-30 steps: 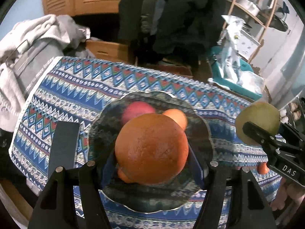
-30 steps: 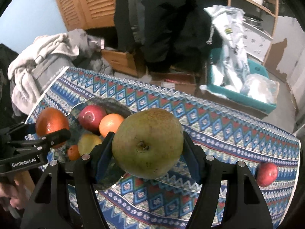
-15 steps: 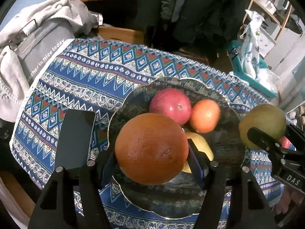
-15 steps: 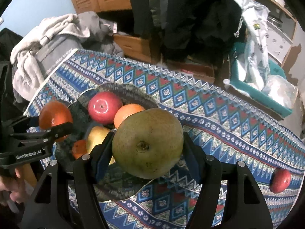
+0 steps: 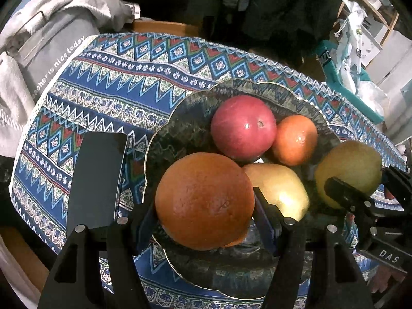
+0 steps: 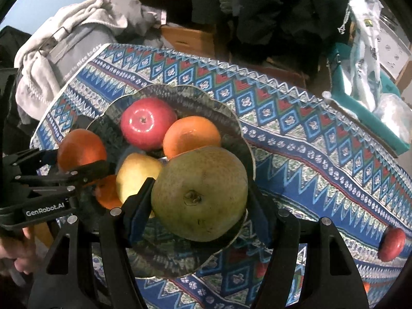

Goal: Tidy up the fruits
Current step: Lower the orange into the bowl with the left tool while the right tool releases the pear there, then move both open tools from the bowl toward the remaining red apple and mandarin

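Two fruits coming in at once! Left gripper clamped on a large orange, over the near-left part of the dark bowl. Right gripper pinching a green pear above the bowl's near-right rim. Both angled steeply down, presumably to drop beside the red apple, the small orange, the yellow pear. One red fruit left near the tablecloth's right edge.
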